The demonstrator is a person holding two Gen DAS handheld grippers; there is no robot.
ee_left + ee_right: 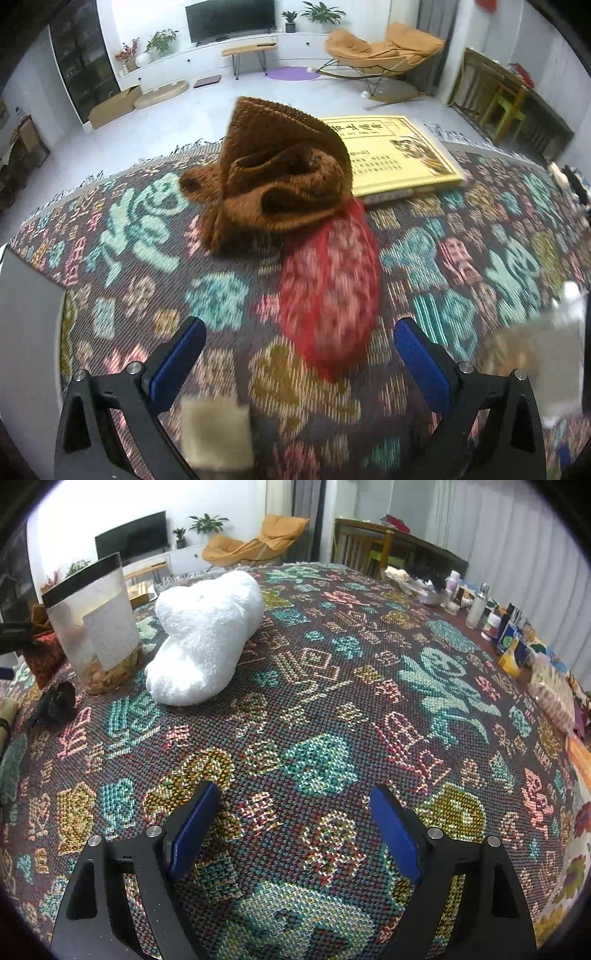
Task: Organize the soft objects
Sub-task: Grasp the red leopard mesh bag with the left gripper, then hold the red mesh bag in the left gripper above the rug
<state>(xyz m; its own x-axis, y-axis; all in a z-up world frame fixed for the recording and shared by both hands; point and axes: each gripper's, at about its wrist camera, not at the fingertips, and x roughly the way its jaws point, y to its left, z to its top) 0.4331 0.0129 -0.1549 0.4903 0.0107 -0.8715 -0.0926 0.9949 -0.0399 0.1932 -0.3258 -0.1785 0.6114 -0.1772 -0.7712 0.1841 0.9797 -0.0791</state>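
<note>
Approach step judged. Left gripper (299, 354) jaws open, empty; red mesh pouch (328, 288) between and ahead, closing needed. Right gripper (295, 827) jaws open, empty.

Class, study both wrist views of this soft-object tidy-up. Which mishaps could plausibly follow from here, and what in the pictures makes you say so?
1. The red mesh bag lies partly under the brown knitted cloth; the open left gripper might drag both.
2. The clear container stands right beside the white towel roll; the open right gripper might tip it when reaching.
</note>
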